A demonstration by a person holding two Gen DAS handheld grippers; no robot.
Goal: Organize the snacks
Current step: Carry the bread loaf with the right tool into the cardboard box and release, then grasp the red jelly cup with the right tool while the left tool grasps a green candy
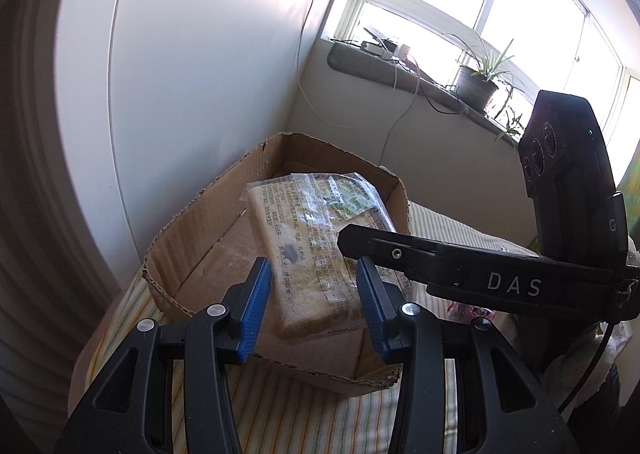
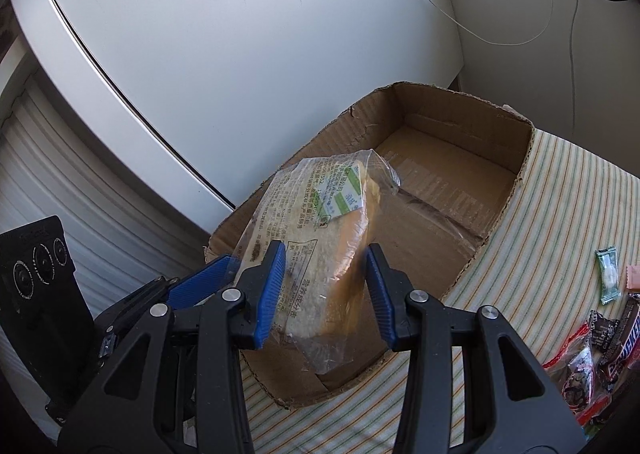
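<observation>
Hovering over the cardboard box (image 2: 444, 109) right now is the bagged bread (image 2: 320, 238), a loaf in clear printed plastic, and both tools are on it.

From the right wrist view, the right gripper (image 2: 326, 266) has its blue pads on either side of the loaf, one on the pale printed face and the other on the browned crust, so its jaws are pinching the bread at the lower end. The loaf tilts upward and away from the camera, its green-and-white label near the top. Its loose bag end hangs low inside the box's near wall.

Over on the left wrist view, the left gripper (image 1: 314, 274) has the same loaf between its pads. Both blue pads look to be pressed to the wrapper, so these jaws also grip the bread, only partly spread. One black finger of the right gripper crosses in from the right and lies across the loaf's far side.

As for the box itself, it sits on a surface covered by a striped cloth (image 2: 552, 205), open at the top with ragged torn rims. The bare cardboard floor shows beyond the loaf.

Off to the right on the cloth waits a green-wrapped snack (image 2: 608, 274), well apart from the box, and nearer the camera is a heap of dark and red wrapped bars (image 2: 592, 350).
</observation>
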